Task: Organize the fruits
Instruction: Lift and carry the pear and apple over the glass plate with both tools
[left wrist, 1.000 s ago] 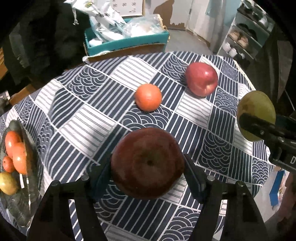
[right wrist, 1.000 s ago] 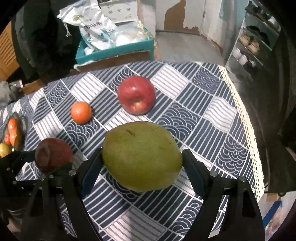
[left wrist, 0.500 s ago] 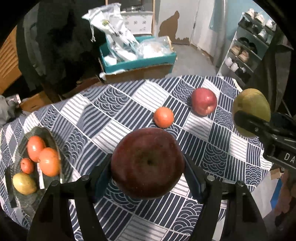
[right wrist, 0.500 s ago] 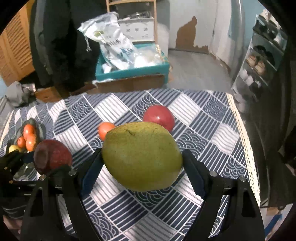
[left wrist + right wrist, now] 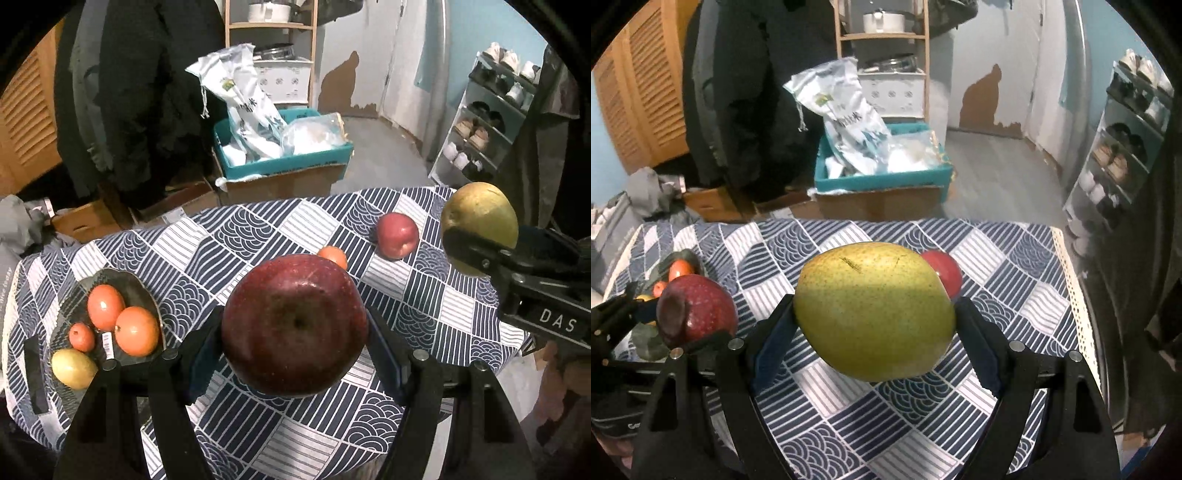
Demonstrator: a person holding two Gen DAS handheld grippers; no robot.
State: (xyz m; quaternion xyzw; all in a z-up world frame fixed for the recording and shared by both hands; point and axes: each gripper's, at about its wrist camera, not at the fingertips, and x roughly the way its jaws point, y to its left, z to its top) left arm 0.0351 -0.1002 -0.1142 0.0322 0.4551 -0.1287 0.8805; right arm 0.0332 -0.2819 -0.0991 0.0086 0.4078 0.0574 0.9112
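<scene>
A dark red apple (image 5: 294,325) is being squeezed in the left gripper (image 5: 295,343), up above the table (image 5: 413,317). A green mango (image 5: 873,312) is being squeezed in the right gripper (image 5: 875,332), also in the air. Both are likely being carried to the plate (image 5: 146,295) of fruit at the left. Next, each one probably needs lowering beside the oranges (image 5: 136,330). A red apple (image 5: 398,235) and a small orange (image 5: 332,257) are being left on the cloth.

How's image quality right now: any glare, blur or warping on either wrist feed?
Left wrist view: sharp, small highlights on the dark apple, table edge bowed by the fisheye, corners vignetted black. Right wrist view: a bright band of light across the pear, background slightly soft, shelf lines curved.
</scene>
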